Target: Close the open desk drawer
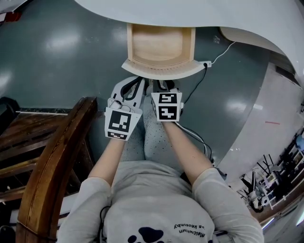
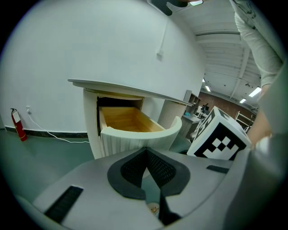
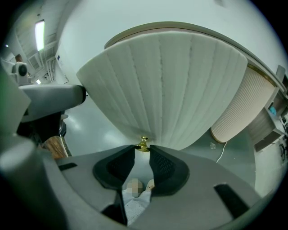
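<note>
Just ahead of the person's knees, the left hand-held gripper (image 1: 129,88) hangs with its jaws together, gripping nothing. Right beside it, at its 3 o'clock, the right hand-held gripper (image 3: 142,151) has its jaws apart, and the small brass knob (image 3: 143,144) sits in the gap at their tips. At 12 o'clock from both, the drawer (image 1: 161,71) stands pulled out from under the white desk (image 1: 199,14), its wooden inside showing.

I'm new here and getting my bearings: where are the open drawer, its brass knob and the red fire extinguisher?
open drawer (image 1: 164,71), head view, its white curved front.
brass knob (image 3: 143,144), right gripper view, its round head.
fire extinguisher (image 2: 17,125), left gripper view, its red body.
</note>
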A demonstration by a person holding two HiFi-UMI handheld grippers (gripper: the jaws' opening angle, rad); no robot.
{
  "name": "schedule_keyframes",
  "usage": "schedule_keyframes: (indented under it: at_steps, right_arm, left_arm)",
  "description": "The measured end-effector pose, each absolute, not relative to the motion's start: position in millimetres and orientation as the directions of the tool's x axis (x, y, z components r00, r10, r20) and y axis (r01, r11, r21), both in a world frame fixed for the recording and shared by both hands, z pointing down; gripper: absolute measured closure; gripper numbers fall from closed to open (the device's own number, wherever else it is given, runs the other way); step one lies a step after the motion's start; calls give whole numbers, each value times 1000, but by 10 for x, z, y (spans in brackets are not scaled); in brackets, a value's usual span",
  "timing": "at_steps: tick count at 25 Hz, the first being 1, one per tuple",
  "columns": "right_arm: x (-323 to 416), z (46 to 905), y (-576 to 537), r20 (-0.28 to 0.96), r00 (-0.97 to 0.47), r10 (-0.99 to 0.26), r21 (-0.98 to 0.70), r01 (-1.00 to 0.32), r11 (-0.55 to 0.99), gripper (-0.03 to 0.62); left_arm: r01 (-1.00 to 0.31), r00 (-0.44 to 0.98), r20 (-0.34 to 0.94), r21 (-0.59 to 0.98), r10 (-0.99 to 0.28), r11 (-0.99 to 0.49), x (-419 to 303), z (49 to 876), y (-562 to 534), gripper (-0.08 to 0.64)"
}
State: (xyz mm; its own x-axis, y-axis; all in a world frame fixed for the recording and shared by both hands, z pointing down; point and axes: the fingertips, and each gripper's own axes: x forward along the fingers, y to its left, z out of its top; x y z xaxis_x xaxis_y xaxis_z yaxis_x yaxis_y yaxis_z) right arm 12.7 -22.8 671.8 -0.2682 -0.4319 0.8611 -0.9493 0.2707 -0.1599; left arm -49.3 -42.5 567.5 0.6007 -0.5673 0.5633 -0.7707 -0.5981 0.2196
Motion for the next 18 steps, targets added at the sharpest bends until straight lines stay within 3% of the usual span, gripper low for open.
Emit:
schedule_keyframes:
  at_steps: [18]
  right_arm:
    - [132,6697,-672,851,-275,-448,-159,-947,280,480]
  left_arm:
    - [-785,588,557,218,-586,-580,-501,5628,-783,554]
